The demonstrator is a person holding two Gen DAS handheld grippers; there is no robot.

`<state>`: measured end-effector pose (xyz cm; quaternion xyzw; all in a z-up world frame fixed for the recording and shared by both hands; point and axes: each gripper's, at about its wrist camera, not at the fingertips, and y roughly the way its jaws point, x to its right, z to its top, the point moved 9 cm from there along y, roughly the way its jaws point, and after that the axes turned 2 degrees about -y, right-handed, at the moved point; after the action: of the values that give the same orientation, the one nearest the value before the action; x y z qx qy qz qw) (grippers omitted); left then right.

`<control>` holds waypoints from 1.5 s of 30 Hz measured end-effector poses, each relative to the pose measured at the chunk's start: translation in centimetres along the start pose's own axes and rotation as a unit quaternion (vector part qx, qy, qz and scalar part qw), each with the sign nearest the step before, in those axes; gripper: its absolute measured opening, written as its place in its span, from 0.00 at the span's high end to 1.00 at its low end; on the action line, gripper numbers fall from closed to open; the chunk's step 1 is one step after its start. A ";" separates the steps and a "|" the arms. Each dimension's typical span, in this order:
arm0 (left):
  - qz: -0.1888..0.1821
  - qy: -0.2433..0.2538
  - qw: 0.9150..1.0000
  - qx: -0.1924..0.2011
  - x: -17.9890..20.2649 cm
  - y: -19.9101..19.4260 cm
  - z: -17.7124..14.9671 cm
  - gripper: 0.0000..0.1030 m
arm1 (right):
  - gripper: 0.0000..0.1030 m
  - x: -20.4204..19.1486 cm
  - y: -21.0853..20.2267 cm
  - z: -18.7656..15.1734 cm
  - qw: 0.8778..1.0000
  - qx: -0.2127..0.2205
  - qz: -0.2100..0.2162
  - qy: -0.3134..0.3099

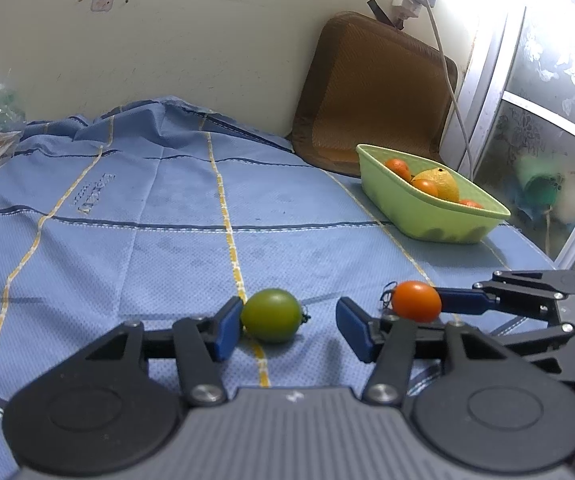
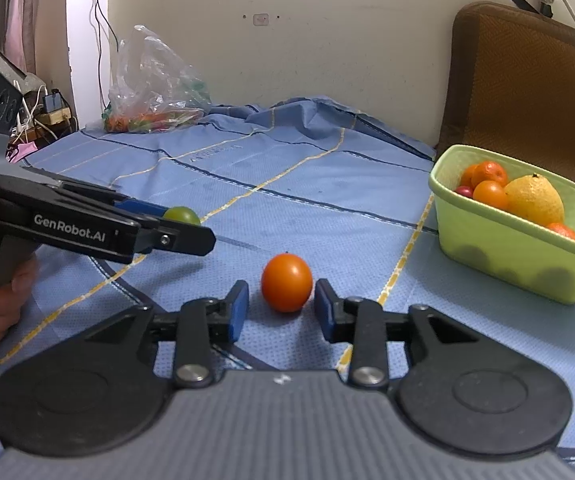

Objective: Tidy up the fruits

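Green tomato (image 1: 271, 315) on the blue checked cloth (image 1: 127, 248), long axis roughly across the left wrist view, dark stem end turned to the right. Left gripper (image 1: 289, 328) partly open around it: left pad (image 1: 228, 328) touching or just beside the skin, right pad (image 1: 353, 330) apart from it, so no grip.

Orange tomato (image 2: 286, 282) just right of the green one, also on the cloth, standing slightly taller than wide in the right wrist view, small stem nub on top. Right gripper (image 2: 281, 312) narrowly open, one pad to each side, neither pressing on the fruit.

Lime-green basket (image 2: 527, 256) well apart at the far right, before a brown cushion (image 2: 527, 92), holding oranges and a yellow citrus (image 2: 533, 198).
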<state>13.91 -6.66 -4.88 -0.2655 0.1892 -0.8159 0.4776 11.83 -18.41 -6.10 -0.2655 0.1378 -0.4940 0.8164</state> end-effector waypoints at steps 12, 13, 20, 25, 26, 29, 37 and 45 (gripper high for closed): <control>0.004 -0.005 1.000 0.001 -0.1 0.0 0.1 0.42 | 0.58 0.1 0.0 0.0 1.000 0.000 -0.002 0.002; 0.004 -0.005 1.000 0.001 -0.2 0.0 0.1 0.42 | 0.58 0.1 0.0 0.0 1.000 0.000 -0.002 0.002; 0.000 -0.006 1.000 0.000 -0.3 0.0 0.1 0.40 | 0.57 0.2 0.0 0.0 1.000 0.000 -0.003 0.003; 0.000 -0.006 1.000 0.001 -0.3 0.0 0.1 0.39 | 0.57 0.3 0.0 0.0 1.000 0.000 -0.002 0.002; 0.001 -0.008 1.000 0.002 -0.3 0.0 0.1 0.39 | 0.57 0.3 0.0 0.0 1.000 0.000 -0.002 0.001; -0.002 -0.015 1.000 0.006 -0.5 -0.2 0.2 0.39 | 0.56 0.1 0.0 0.0 1.000 0.000 -0.005 -0.002; 0.006 -0.005 1.000 0.005 -0.4 -0.1 0.1 0.43 | 0.55 0.0 -0.1 0.0 1.000 0.001 -0.003 0.000; 0.030 -0.016 0.999 0.006 -1.0 0.0 0.4 0.67 | 0.70 0.2 0.0 0.2 1.000 0.000 -0.005 0.000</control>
<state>14.56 -5.82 -4.83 -0.2699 0.1841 -0.7978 0.5067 12.10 -18.54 -5.91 -0.2661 0.1358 -0.4981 0.8140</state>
